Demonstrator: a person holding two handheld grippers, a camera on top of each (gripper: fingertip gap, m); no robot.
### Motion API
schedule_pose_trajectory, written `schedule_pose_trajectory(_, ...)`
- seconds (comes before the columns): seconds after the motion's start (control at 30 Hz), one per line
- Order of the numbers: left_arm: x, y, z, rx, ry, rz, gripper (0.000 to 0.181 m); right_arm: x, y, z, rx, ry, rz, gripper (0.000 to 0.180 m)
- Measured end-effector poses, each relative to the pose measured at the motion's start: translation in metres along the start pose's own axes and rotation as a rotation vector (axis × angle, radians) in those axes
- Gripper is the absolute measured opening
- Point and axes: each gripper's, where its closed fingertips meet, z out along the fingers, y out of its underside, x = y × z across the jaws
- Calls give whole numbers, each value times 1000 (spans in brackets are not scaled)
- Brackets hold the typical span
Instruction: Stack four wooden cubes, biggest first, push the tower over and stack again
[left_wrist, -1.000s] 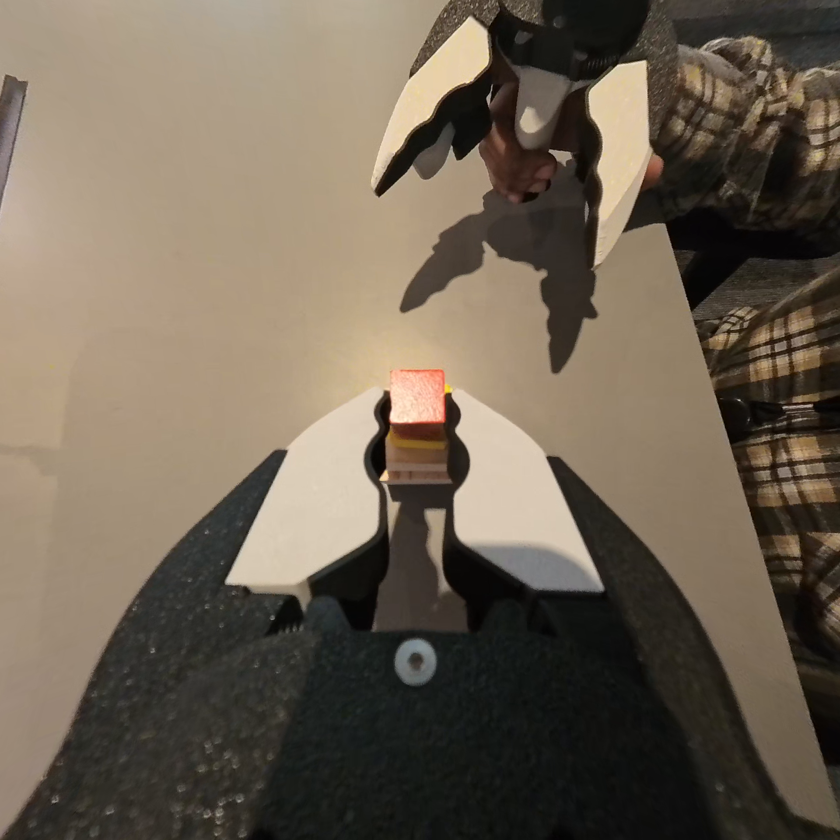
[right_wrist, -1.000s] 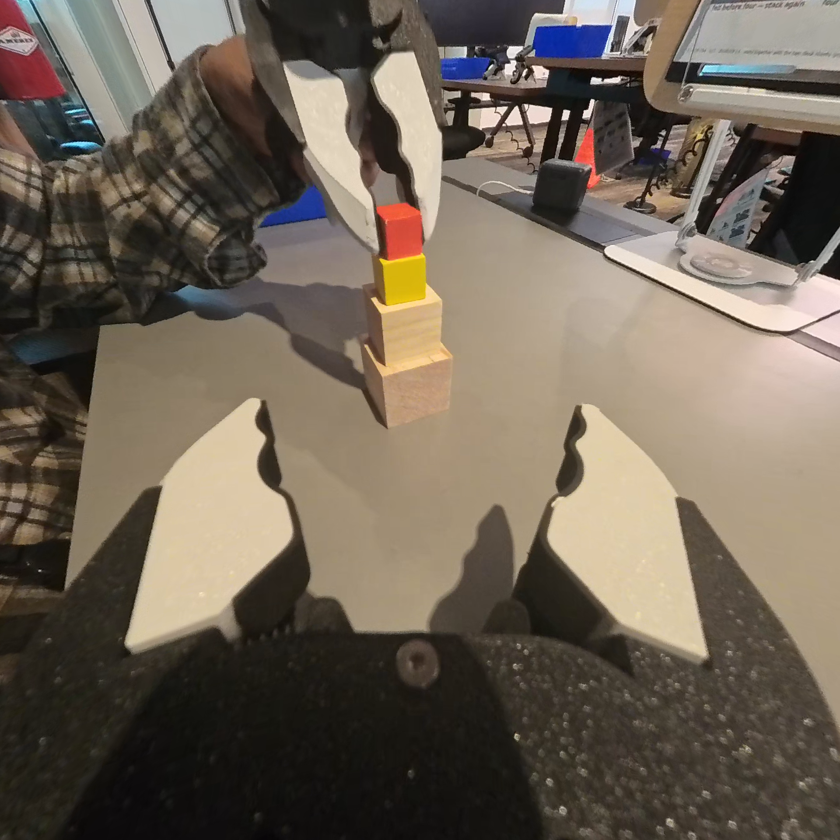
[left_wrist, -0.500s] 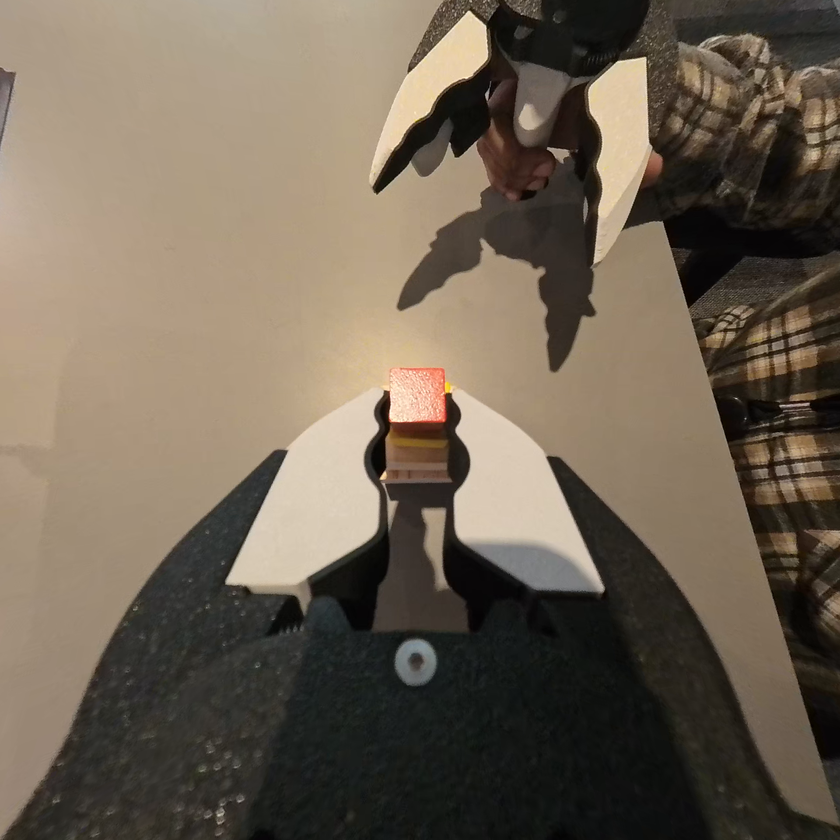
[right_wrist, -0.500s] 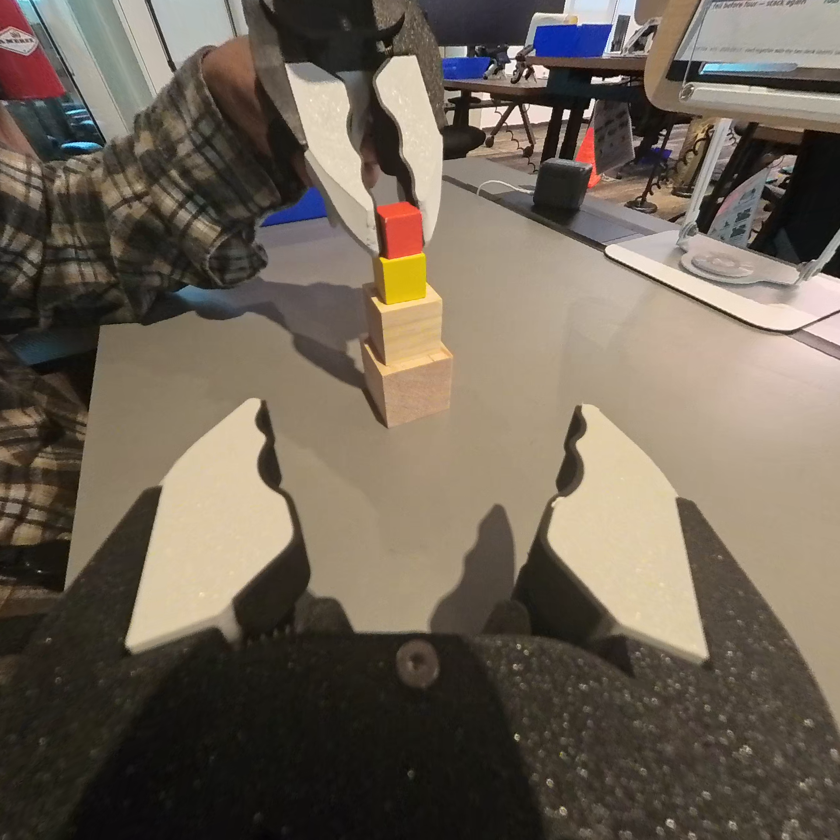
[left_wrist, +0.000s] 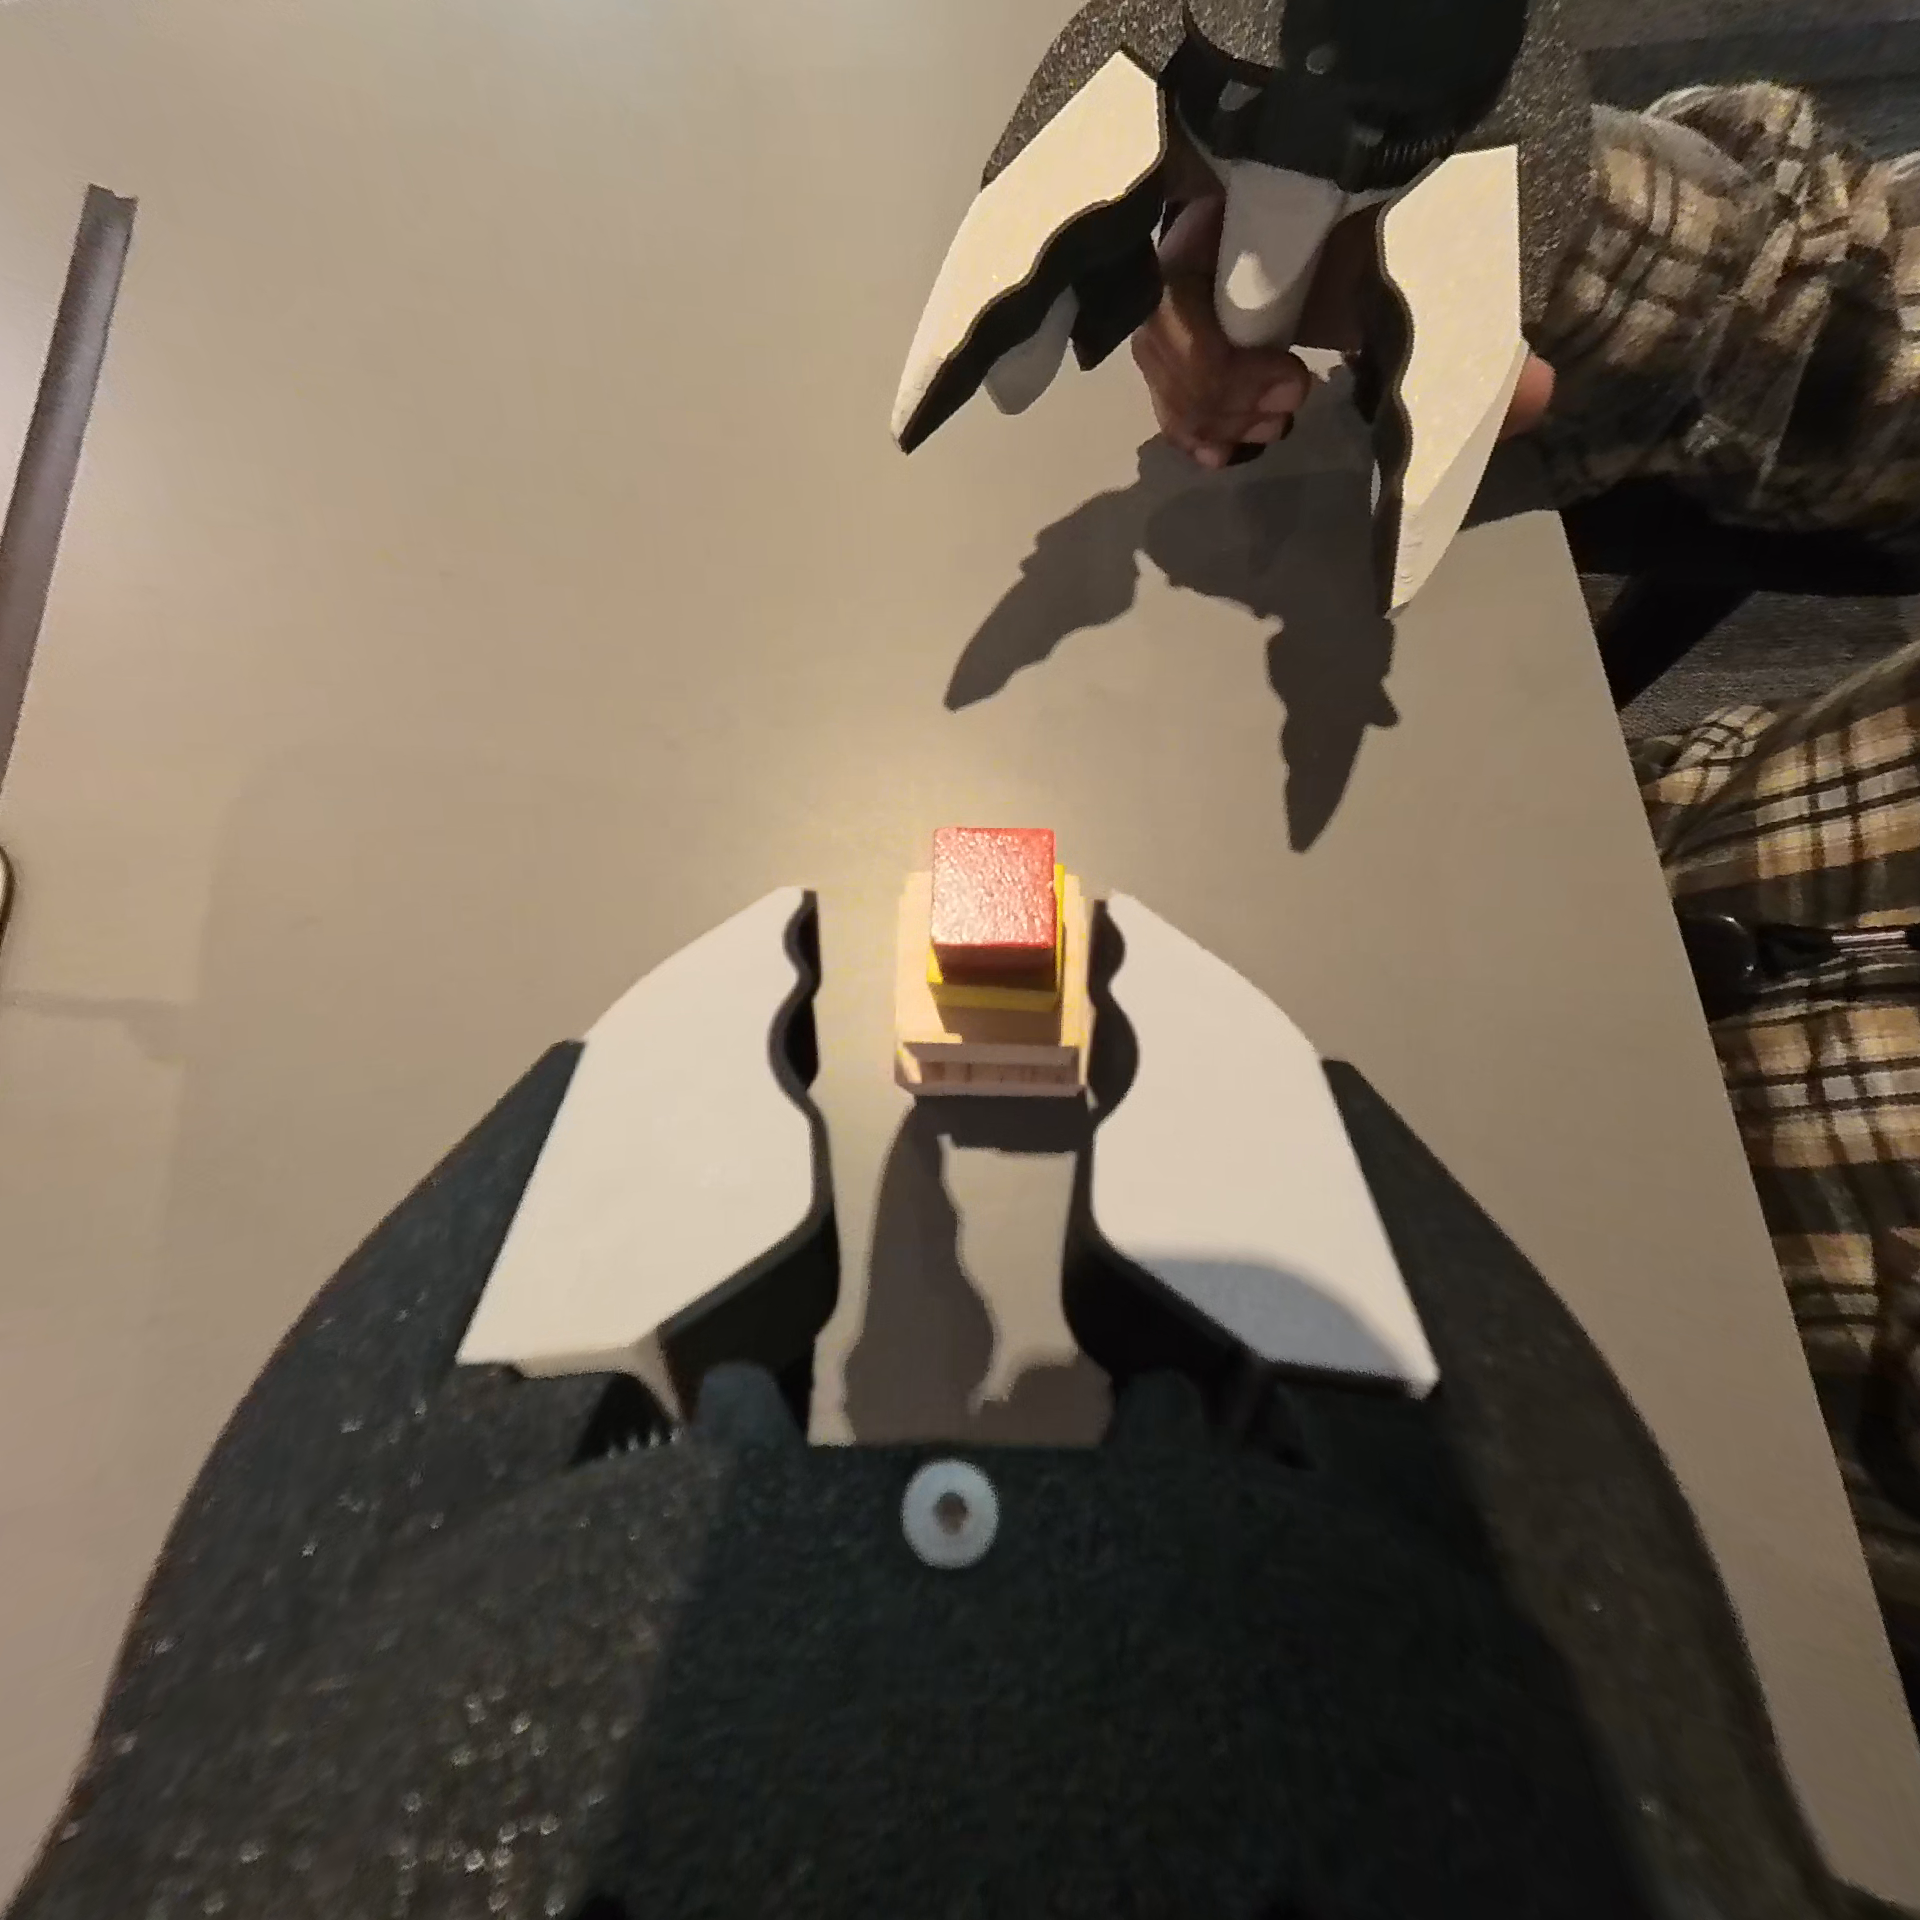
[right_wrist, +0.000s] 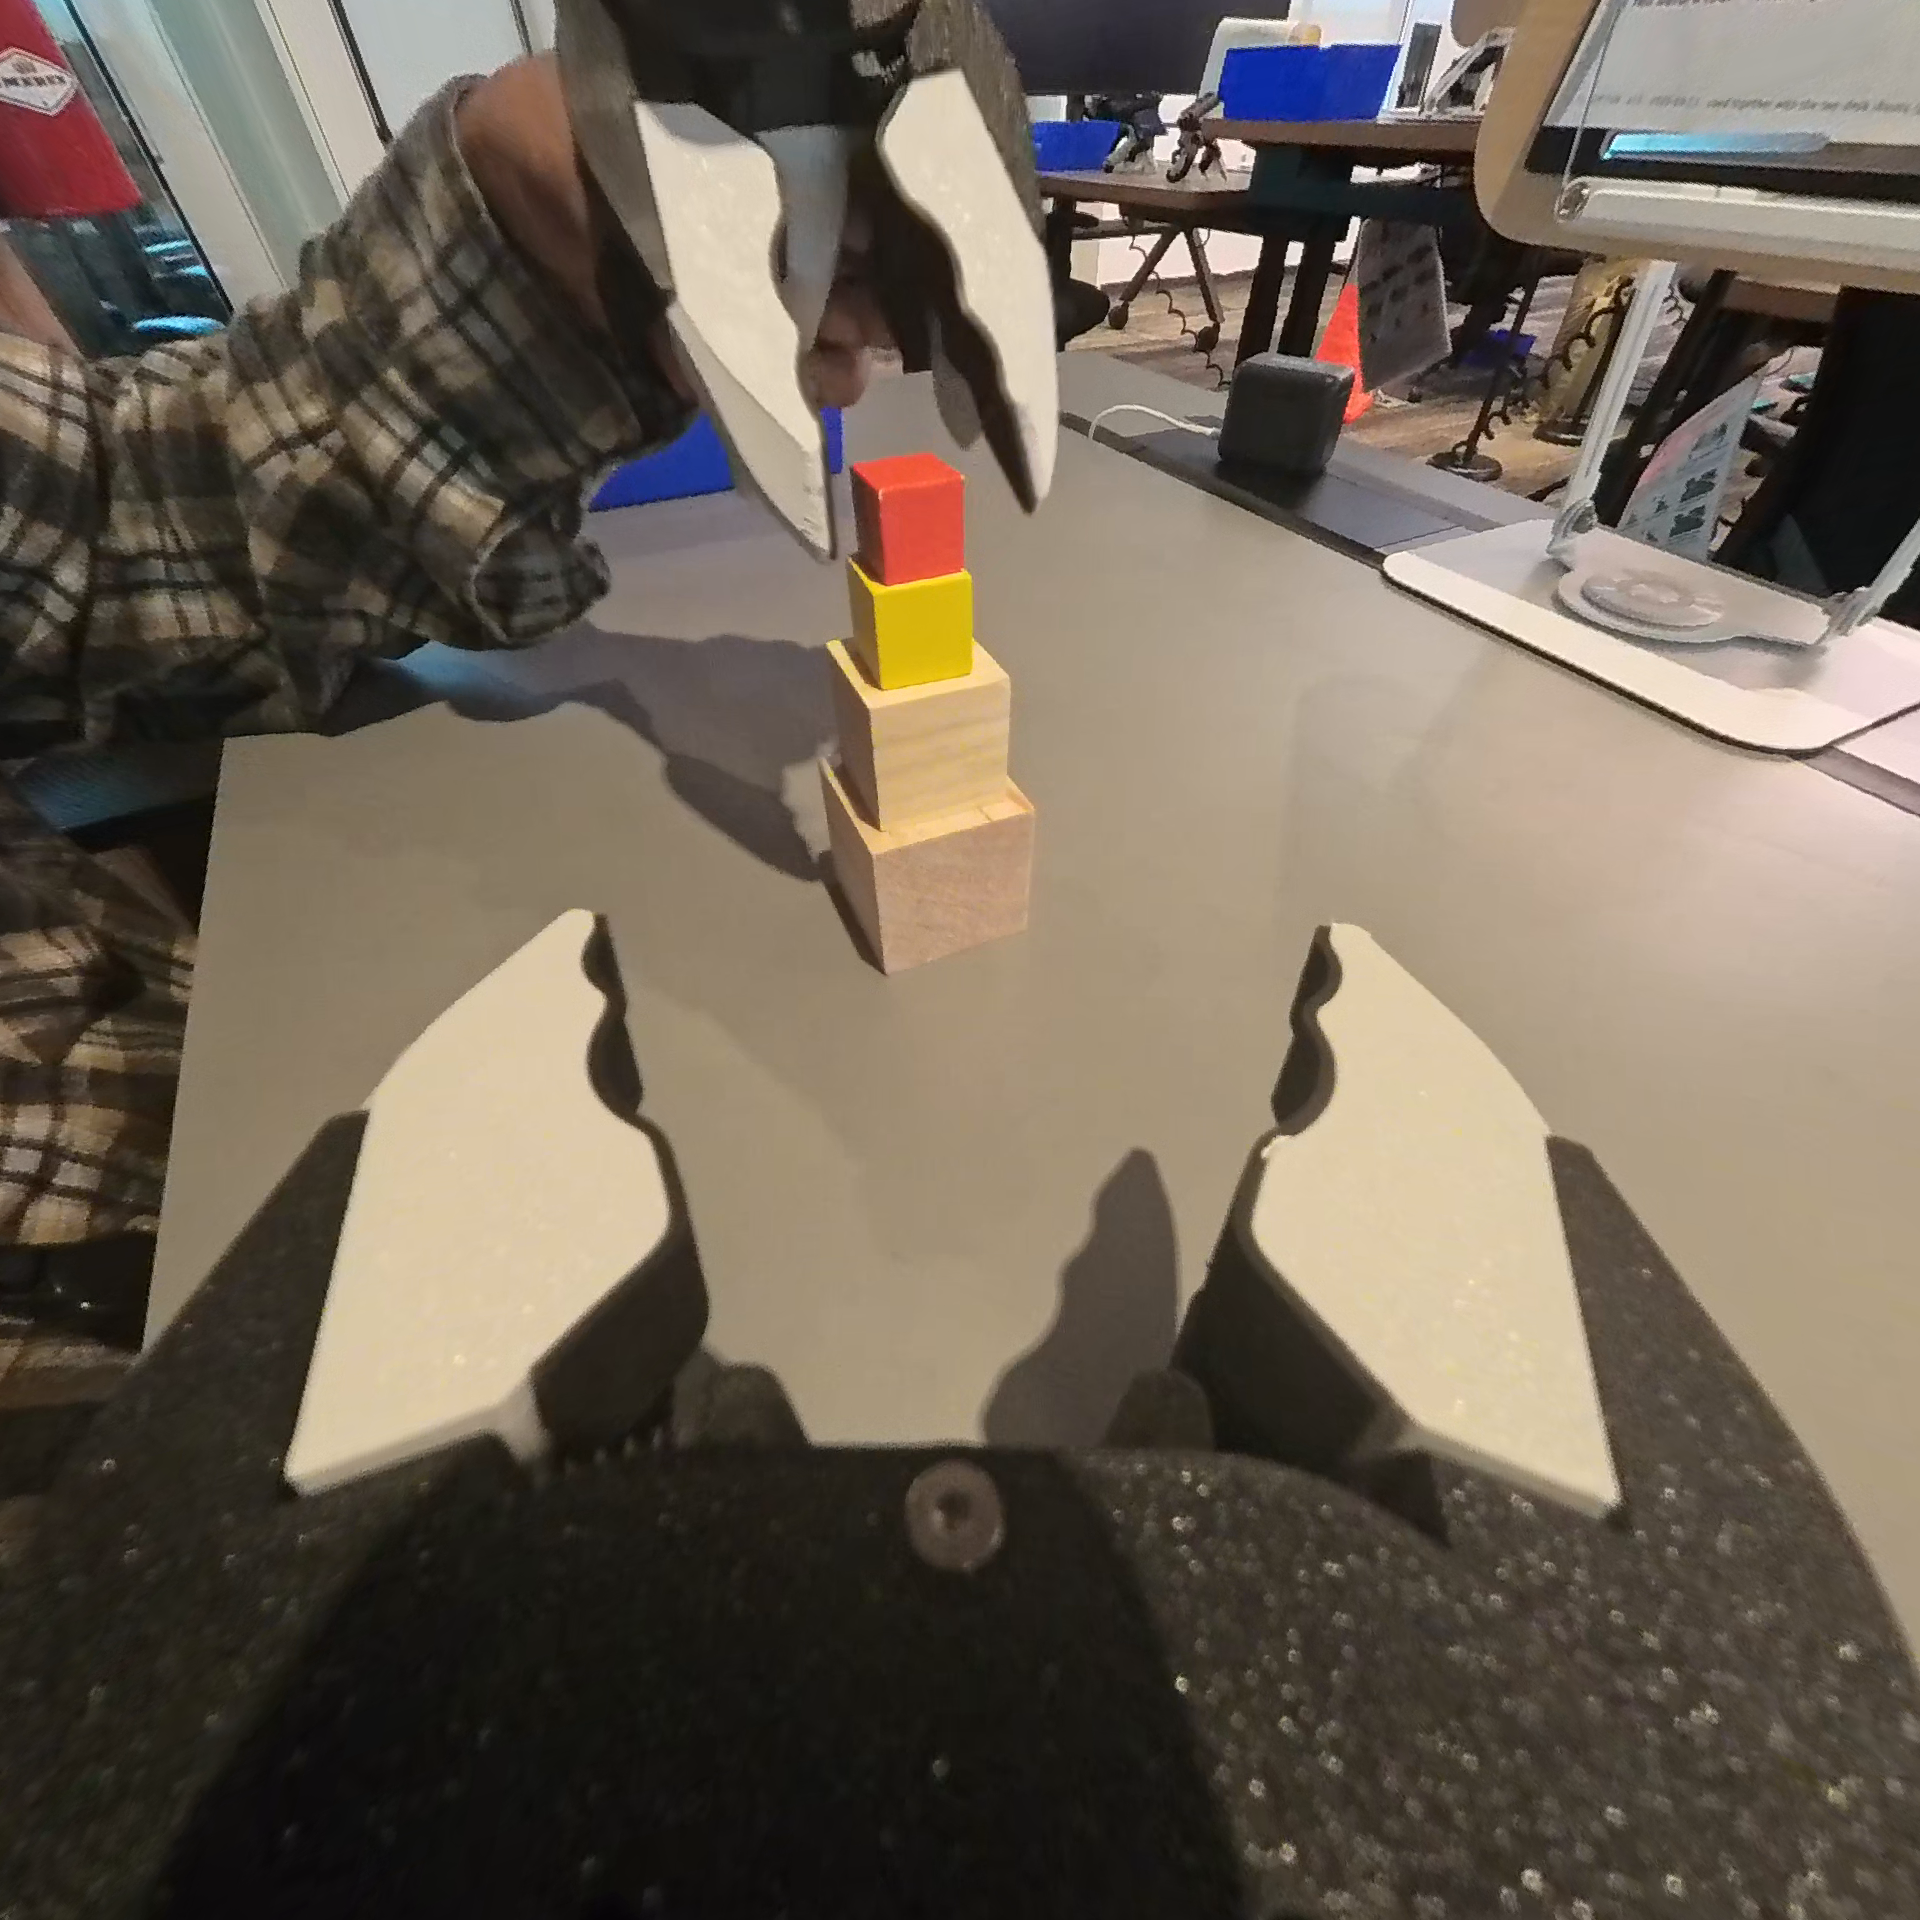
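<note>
A tower of four cubes stands on the grey table (right_wrist: 1403, 935): a large plain wooden cube (right_wrist: 940, 883), a smaller plain one (right_wrist: 925, 748), a yellow cube (right_wrist: 912, 629) and a red cube (right_wrist: 909, 520) on top. From above, the left wrist view shows the red cube (left_wrist: 992, 894) on the yellow one (left_wrist: 997, 1003). My left gripper (left_wrist: 956, 899) is open above the tower, its fingers either side of the red cube with gaps; it also shows in the right wrist view (right_wrist: 925, 525). My right gripper (right_wrist: 958, 925) is wide open and empty, short of the tower's base.
A plaid sleeve (right_wrist: 312, 468) holds the left gripper. A small black box (right_wrist: 1283, 416) and a white base with a clear stand (right_wrist: 1662, 623) sit at the table's far right. The table's edge (left_wrist: 1662, 935) runs close on the person's side. My right fingertips sit around 11 cm from my left ones. It is some 9 cm from my left tips to the large plain wooden cube (right_wrist: 940, 883).
My left gripper opened and let go of the red cube, which stays on top of the yellow cube. The right gripper has not moved.
</note>
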Motion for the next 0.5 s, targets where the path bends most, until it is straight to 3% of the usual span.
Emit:
schedule_pose_trajectory(0.23,-2,-2,-5,14,-16,-4,68,1,1,0,-2,3,2,120)
schedule_pose_trajectory(0.5,-2,-5,-13,38,-20,-7,79,2,3,1,-8,6,3,121)
